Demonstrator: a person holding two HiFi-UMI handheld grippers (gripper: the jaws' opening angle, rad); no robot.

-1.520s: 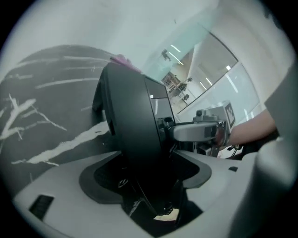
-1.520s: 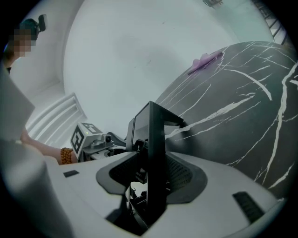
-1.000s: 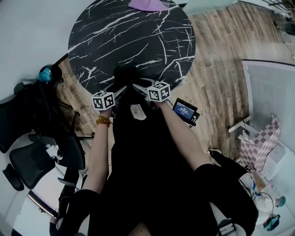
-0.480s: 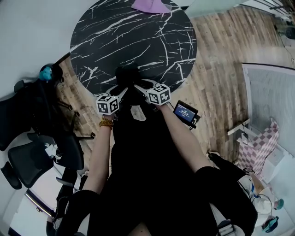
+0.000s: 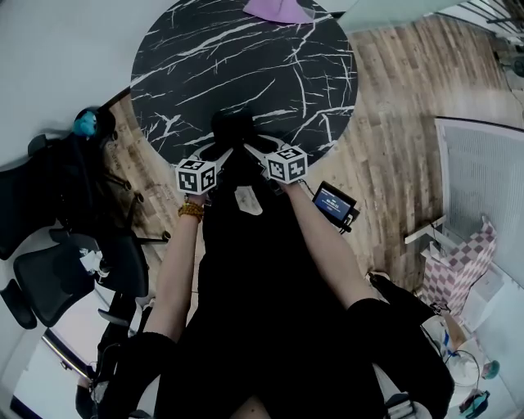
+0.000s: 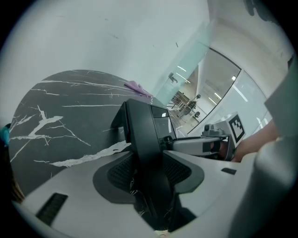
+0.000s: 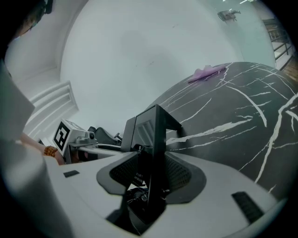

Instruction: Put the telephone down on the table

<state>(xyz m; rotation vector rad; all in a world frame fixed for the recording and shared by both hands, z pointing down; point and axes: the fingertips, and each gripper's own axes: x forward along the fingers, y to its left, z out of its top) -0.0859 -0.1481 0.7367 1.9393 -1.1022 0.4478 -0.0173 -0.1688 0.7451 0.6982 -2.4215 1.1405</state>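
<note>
The telephone is black and is held upright over the near edge of the round black marble table. Whether it rests on the top I cannot tell. My left gripper has just been closing and its pads now press on the telephone from the left. My right gripper is shut on the telephone's other side. The left gripper view shows the right gripper across the phone. The right gripper view shows the left gripper likewise.
A purple cloth lies at the table's far edge. On the wooden floor to the right sits a small device with a blue screen. Black office chairs stand at the left, close to the table.
The left gripper's marker cube has drawn a little closer to the right one. The telephone stays at the table's near edge between both grippers.
</note>
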